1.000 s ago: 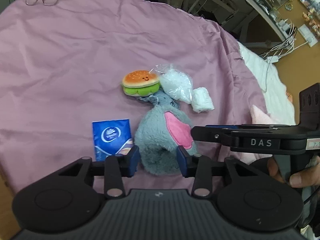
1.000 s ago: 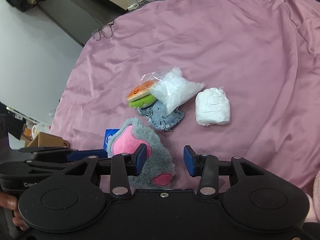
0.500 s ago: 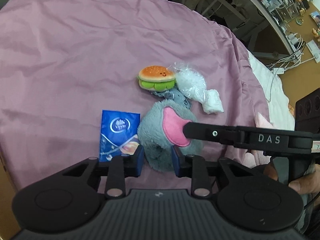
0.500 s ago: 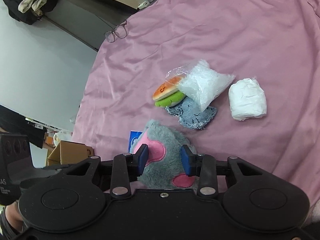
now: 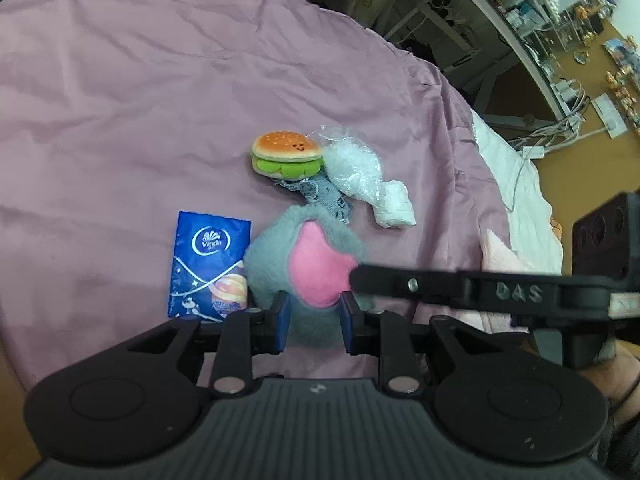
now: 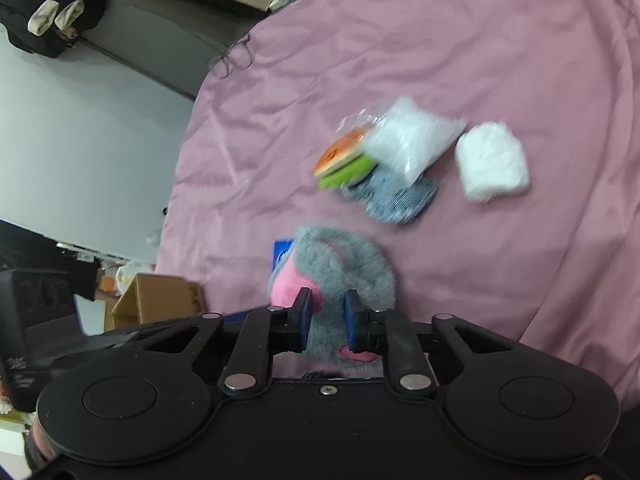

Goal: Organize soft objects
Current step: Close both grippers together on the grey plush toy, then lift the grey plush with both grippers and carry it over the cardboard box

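A grey fluffy plush (image 5: 304, 264) with pink patches lies on the pink sheet (image 5: 120, 100) close to both grippers. My left gripper (image 5: 312, 320) is shut on its near end, and the fur bulges between the blue pads. My right gripper (image 6: 325, 320) comes in from the right side; its jaws are closing on the plush (image 6: 344, 268), with the pads pressing into the fur. Beyond lie a burger plush (image 5: 286, 154), a clear bag of white filling (image 5: 354, 170), a denim patch (image 5: 324, 196) and a white cloth roll (image 5: 394, 206).
A blue tissue pack (image 5: 208, 264) lies flat just left of the grey plush. Glasses (image 6: 236, 56) sit at the sheet's far edge. A cardboard box (image 6: 160, 296) stands beyond the sheet's left edge, and shelves and cables (image 5: 520, 20) past its right edge.
Both grippers have closed onto the grey plush, squeezing it narrower. The right gripper shifted left from beside the plush to over it.
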Tool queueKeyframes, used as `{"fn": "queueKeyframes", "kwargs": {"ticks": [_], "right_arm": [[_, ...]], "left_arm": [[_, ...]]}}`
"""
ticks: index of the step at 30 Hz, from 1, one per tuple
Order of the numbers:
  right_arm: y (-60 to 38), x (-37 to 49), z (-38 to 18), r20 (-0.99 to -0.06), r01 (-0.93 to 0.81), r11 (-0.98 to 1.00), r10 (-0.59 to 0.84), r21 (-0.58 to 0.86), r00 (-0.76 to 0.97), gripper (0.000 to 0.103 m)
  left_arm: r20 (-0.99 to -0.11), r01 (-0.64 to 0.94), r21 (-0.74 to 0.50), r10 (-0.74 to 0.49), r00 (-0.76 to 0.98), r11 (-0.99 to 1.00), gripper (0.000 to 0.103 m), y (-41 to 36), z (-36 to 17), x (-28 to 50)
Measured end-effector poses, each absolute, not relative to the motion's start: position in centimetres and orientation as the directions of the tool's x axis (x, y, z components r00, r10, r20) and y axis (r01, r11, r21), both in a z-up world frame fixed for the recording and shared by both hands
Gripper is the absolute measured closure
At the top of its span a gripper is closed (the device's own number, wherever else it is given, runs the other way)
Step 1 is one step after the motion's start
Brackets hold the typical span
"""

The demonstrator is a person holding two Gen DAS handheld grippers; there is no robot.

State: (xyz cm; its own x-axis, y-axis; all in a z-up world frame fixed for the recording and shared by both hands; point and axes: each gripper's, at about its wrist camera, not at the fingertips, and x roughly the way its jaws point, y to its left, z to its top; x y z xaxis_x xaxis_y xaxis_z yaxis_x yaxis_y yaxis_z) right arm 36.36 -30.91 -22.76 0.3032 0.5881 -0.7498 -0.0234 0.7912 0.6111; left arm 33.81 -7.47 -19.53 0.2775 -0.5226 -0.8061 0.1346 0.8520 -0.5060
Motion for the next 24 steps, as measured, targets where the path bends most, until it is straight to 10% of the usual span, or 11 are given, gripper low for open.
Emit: {"fn": "queueKeyframes", "kwargs": {"ticks": [13,24], "right_arm": [[-30.7,37.3,-23.0,-0.770,-0.035,0.826,0.539,0.563,0.342,0.059],[-30.5,37.5,-23.0,-0.739,-0.029,0.796,0.574,0.604,0.353,0.072]], "left_arm": [[-0.800,0.159,-0.504,-0.529,0.284,0.849,0.079,-8.2,-20.3,34.5],[-0.801,0.151,-0.493,-0.514,0.307,0.857,0.080,-8.3,-19.7,34.7]]}}
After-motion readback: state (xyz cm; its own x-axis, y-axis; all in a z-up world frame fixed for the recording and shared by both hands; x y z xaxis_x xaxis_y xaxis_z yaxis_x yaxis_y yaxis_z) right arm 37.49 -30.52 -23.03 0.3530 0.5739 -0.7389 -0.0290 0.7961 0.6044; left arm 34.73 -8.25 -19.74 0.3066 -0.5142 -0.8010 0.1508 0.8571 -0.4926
